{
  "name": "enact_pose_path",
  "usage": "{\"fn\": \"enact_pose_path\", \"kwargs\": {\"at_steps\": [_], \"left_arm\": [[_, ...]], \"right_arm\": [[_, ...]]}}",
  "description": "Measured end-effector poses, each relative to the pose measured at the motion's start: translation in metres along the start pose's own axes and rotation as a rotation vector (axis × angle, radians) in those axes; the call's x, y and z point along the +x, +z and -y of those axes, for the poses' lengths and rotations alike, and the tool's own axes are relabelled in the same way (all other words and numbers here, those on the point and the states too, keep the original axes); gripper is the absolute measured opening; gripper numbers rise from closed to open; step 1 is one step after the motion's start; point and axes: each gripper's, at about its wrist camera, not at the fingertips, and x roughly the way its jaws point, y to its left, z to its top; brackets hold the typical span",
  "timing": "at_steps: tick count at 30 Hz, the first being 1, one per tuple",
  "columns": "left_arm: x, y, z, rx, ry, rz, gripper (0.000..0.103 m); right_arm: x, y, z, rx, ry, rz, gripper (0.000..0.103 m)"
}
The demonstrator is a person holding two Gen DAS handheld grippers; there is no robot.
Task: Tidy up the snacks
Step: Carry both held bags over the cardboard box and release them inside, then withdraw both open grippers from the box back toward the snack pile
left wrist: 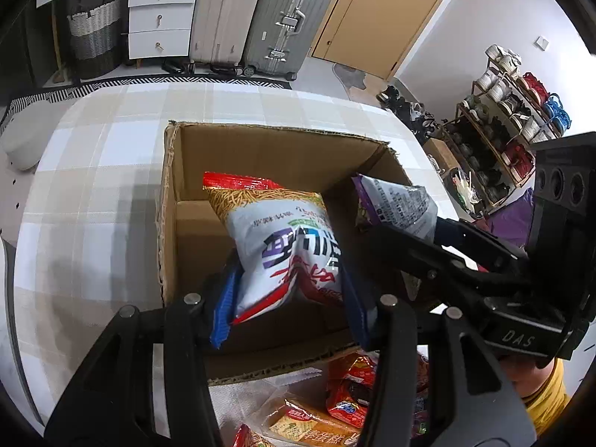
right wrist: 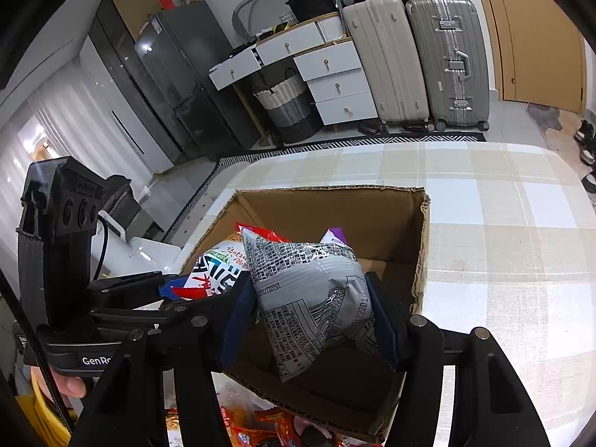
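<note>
Two hand-held grippers above an open cardboard box [left wrist: 268,149] on a checked tablecloth [left wrist: 93,171]. The left gripper [left wrist: 287,290] is partly closed, its blue pads pinching the lower part of a white-and-red snack bag [left wrist: 283,238] that stands up into the box ahead of it. Just beside it, the right gripper [right wrist: 309,320] stands somewhat wider, clamped on a silver-grey printed snack bag [right wrist: 309,287], likewise over the box. More snack packets [left wrist: 346,398] lie below both grippers, outside the near box wall.

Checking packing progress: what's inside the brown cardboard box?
Only bare cardboard floor shows inside the brown cardboard box; the held white noodle-snack bag and grey-purple bag hide the rest.
</note>
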Motion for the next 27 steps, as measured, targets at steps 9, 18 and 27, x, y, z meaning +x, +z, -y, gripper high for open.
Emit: {"fn": "enact_pose_path", "kwargs": {"at_steps": [9, 18, 27], "left_arm": [[0.004, -0.004, -0.005, -0.018, 0.007, -0.013, 0.047], [-0.002, -0.005, -0.007, -0.057, 0.025, -0.023, 0.068], [-0.061, -0.025, 0.009, -0.039, 0.011, 0.069, 0.081]], "right_arm": [[0.000, 0.000, -0.003, -0.008, -0.018, -0.012, 0.061], [-0.008, 0.002, -0.002, 0.007, -0.014, 0.002, 0.070], [-0.062, 0.002, -0.016, -0.002, -0.001, 0.109, 0.076]]}}
